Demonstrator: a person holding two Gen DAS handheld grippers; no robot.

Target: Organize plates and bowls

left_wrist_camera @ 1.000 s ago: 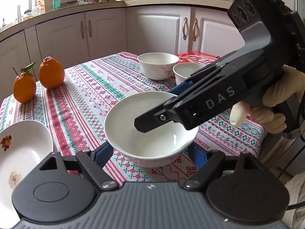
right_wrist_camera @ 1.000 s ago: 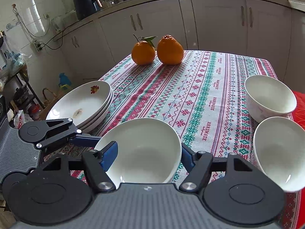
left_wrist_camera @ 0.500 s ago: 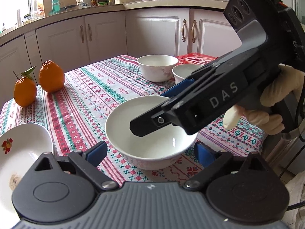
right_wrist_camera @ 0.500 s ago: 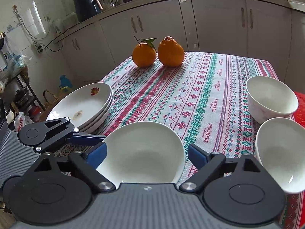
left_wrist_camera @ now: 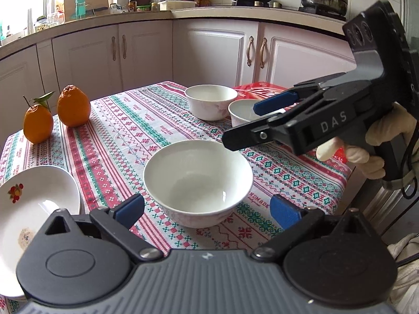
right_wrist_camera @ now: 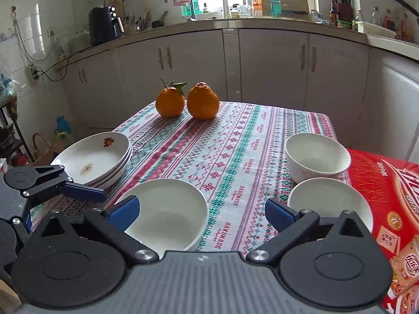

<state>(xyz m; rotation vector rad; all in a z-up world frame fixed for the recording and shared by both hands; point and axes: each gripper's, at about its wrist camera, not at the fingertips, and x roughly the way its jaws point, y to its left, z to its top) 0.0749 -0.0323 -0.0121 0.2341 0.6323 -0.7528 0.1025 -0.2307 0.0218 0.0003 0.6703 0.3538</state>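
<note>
The counter [right_wrist_camera: 235, 141] is covered by a striped cloth, and its near edge is hidden behind both tools. Its right part is covered by a red packet [right_wrist_camera: 387, 183], which is cut off at the side of the right wrist view.

A stack of plates [right_wrist_camera: 94, 162] is seen at the left edge of the counter. Three rims can be counted in the right wrist view. In the left wrist view the stack [left_wrist_camera: 34, 204] is partly hidden by the tool body and only the top plate can be made out.

Three white bowls are counted. The nearest bowl [left_wrist_camera: 197, 180] is standing alone on the cloth, in the middle of the near side. Its near rim is hidden by the tool in the right wrist view [right_wrist_camera: 167, 212]. The other two bowls are set just beside each other at the right: the far bowl [right_wrist_camera: 316, 157] is seen whole, and the near-right bowl [right_wrist_camera: 327, 198] is partly hidden by a blue finger.

Two oranges [right_wrist_camera: 186, 102] are seen at the far end, side by side, one with a leaf.

The left tool [left_wrist_camera: 207, 209] is spread wide, with the nearest bowl between its fingers and not touched. The right tool [right_wrist_camera: 201, 213] is spread wide too, and nothing is held in it.
</note>
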